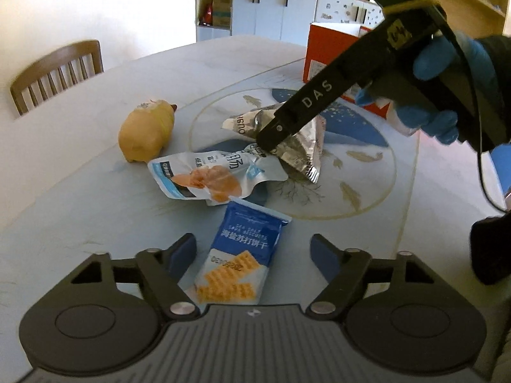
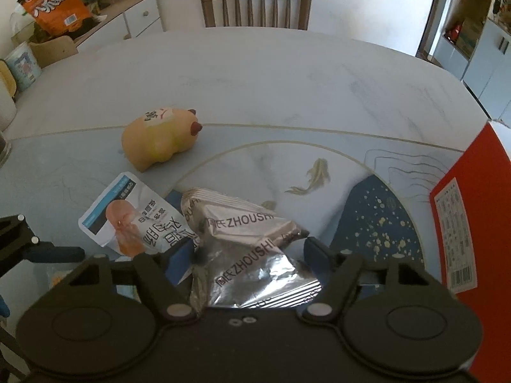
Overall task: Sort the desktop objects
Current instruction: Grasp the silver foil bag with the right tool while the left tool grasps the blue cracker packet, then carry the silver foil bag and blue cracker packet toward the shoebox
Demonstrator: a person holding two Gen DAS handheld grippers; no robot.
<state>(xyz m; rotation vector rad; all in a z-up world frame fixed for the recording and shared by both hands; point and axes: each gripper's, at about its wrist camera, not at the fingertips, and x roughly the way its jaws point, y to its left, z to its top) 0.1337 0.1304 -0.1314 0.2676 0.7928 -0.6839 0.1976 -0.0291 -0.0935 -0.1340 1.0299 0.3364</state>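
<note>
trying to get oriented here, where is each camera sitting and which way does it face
Left wrist: rides the left gripper, low over the table, facing the blue cracker packet and red box; shows its open fingers, the right gripper and a blue-gloved hand.
Right wrist: rides the right gripper, facing the chair; its open fingers straddle the silver packet.
Shared: silver packet, white pouch, yellow plush toy, red box.

Red box (image 2: 463,223) cut off rightward
</note>
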